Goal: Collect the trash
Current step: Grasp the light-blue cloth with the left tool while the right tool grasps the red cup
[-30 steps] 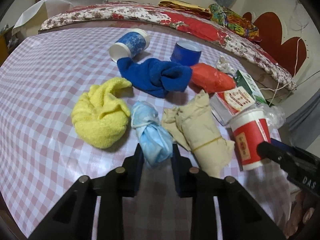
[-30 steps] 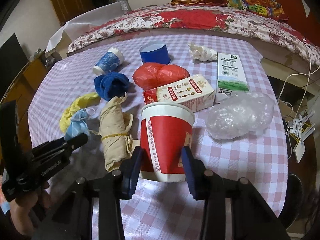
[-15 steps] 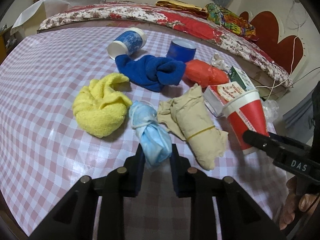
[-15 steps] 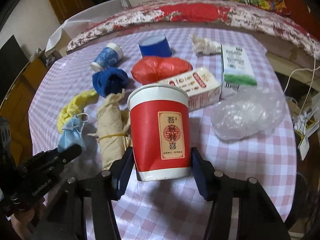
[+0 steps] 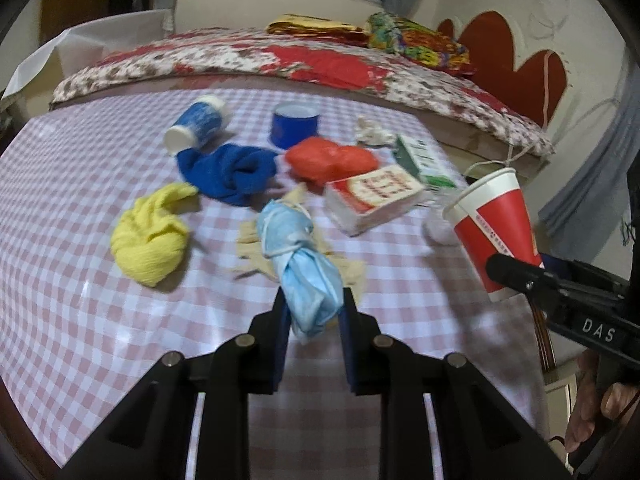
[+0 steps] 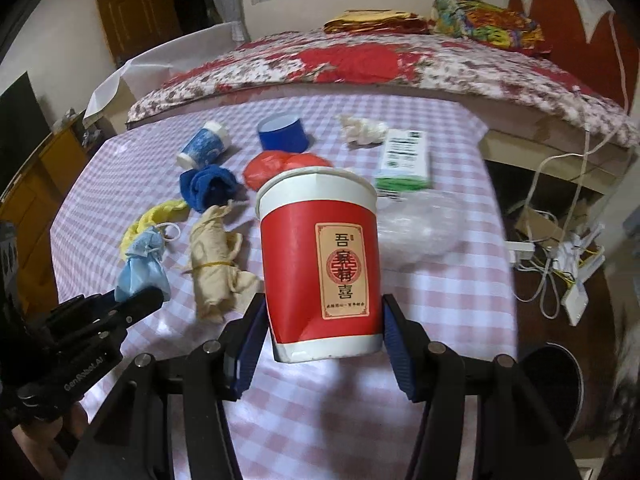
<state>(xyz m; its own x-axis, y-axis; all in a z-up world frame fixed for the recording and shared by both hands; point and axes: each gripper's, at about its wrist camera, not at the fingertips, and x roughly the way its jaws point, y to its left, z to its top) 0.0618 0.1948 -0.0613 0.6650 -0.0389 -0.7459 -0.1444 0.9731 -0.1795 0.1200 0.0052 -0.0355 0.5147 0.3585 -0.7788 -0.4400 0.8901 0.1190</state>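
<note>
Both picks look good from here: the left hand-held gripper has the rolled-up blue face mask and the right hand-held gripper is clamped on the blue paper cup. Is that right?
Not quite. The right hand-held gripper is clamped on the red paper cup, as the right wrist view shows; the blue paper cup lies on its side on the table. The left hand-held gripper does hold the blue face mask.

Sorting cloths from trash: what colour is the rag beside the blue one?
Yellow: the rag shows best in the left wrist view, left of the blue rag.
</note>
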